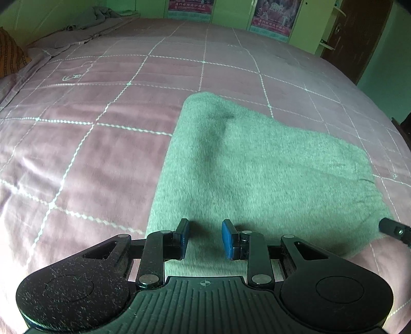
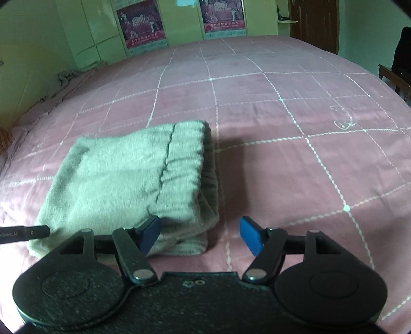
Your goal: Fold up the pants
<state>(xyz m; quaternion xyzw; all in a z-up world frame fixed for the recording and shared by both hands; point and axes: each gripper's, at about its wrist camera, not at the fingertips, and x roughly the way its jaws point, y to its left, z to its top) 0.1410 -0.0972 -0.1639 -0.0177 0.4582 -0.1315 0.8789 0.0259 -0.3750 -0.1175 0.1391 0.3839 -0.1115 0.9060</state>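
The pants (image 1: pixel 257 167) are grey-green fleece, folded into a thick rectangle on the pink bed. In the right wrist view the pants (image 2: pixel 128 174) show their gathered waistband on the right side of the stack. My left gripper (image 1: pixel 205 237) hovers over the near edge of the fold. Its blue pads stand a little apart and only flat cloth shows beneath them. My right gripper (image 2: pixel 201 235) is at the near right corner of the stack, open wide. Its left pad is over the cloth edge, its right pad over bare bedspread. Neither gripper pinches anything.
A pink checked bedspread (image 2: pixel 282 128) covers the whole bed. A crumpled cloth (image 1: pixel 95 18) lies at the far left corner and a patterned pillow (image 1: pixel 10 54) at the left edge. Wardrobe doors with posters (image 2: pixel 141 23), a dark door (image 2: pixel 313 23) and a chair (image 2: pixel 395 72) stand beyond.
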